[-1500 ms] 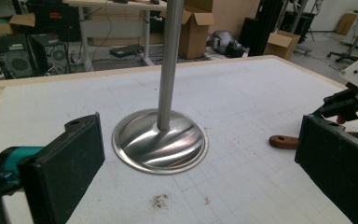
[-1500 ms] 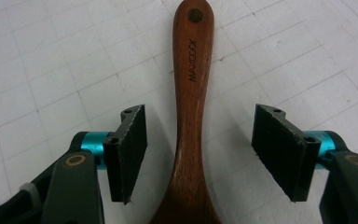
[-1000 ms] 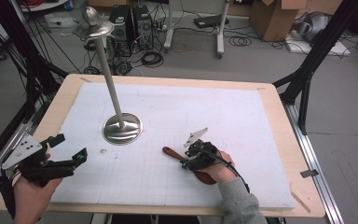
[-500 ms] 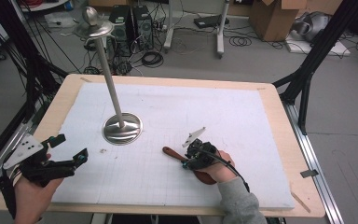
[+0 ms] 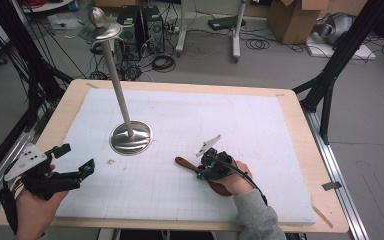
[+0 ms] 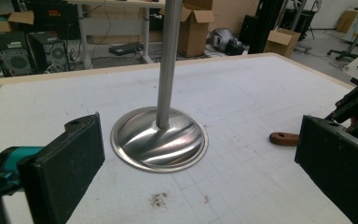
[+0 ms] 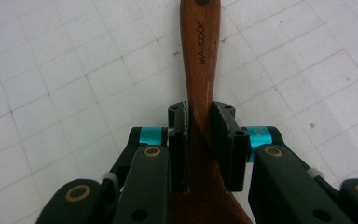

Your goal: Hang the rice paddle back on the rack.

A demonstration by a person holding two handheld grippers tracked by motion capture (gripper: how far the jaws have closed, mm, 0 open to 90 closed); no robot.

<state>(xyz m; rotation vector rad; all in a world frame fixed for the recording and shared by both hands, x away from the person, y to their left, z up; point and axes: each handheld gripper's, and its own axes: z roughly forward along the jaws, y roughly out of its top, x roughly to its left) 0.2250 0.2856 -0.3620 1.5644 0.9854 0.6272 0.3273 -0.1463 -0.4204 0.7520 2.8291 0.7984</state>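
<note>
**Firm up the pinch on the spoon before lifting**

Start at the left: leave the left gripper (image 5: 76, 158) where it hovers, with its jaws spread wide and nothing between them. Seen along those jaws, find the metal stand (image 6: 159, 140) straight ahead, its round base well beyond the tips and its pole rising upright between the two pads in the left gripper view. Keep that gripper clear of the base; no need for it in this step, judging by the layout.

Move on to the right gripper (image 7: 199, 116). Note its jaws, just now closing in, pinching the narrow neck of the wooden spoon (image 7: 200, 51) from both sides. Find the spoon lying flat on the white mat (image 5: 205, 115), handle running straight out ahead past the tips, wider part tucked back under the gripper body.

To do it well:
- Hold the squeeze until both pads sit flush on the wood; a tapering neck could probably slide forward or back under a loose grip.
- Keep the handle centred between the pads, as now, and square to them rather than twisted.
- Lift straight up off the mat, slowly, watching for the long end ahead of the tips drooping.
- Should it droop or swivel, set it down and take a fresh hold nearer the middle of its length.
</note>
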